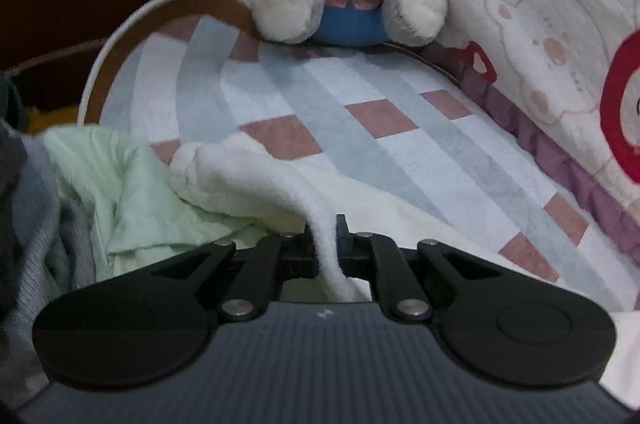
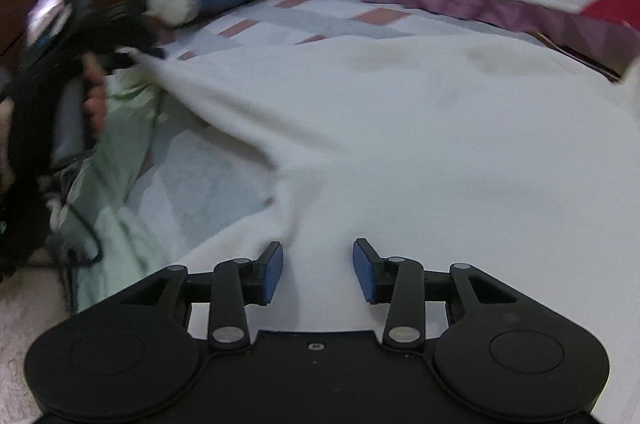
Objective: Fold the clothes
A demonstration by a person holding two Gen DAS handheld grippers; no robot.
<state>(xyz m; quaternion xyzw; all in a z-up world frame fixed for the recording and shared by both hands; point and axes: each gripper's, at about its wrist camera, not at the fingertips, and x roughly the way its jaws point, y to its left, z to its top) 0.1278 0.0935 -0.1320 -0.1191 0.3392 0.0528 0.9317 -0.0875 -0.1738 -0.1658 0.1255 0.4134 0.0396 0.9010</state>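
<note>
The left gripper [image 1: 326, 244], low in its view, is clamped on an edge of the white fleece garment [image 2: 400, 144]. The right gripper [image 2: 318, 274], bottom centre, hangs with jaws apart over that fleece spread across the checked mat [image 1: 320, 96]. I'd pinch the near edge squarely before lifting, keeping both corners level.

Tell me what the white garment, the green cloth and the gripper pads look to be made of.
White garment: likely fleece or plush knit, with a matte, fuzzy nap and soft rounded folds. Green cloth: thinner, probably cotton-like woven or jersey fabric, smooth and matte with sharper creases. Pads of the right gripper: blue, seemingly rubber or foam facings on black plastic fingers; the exact material is unclear.
</note>
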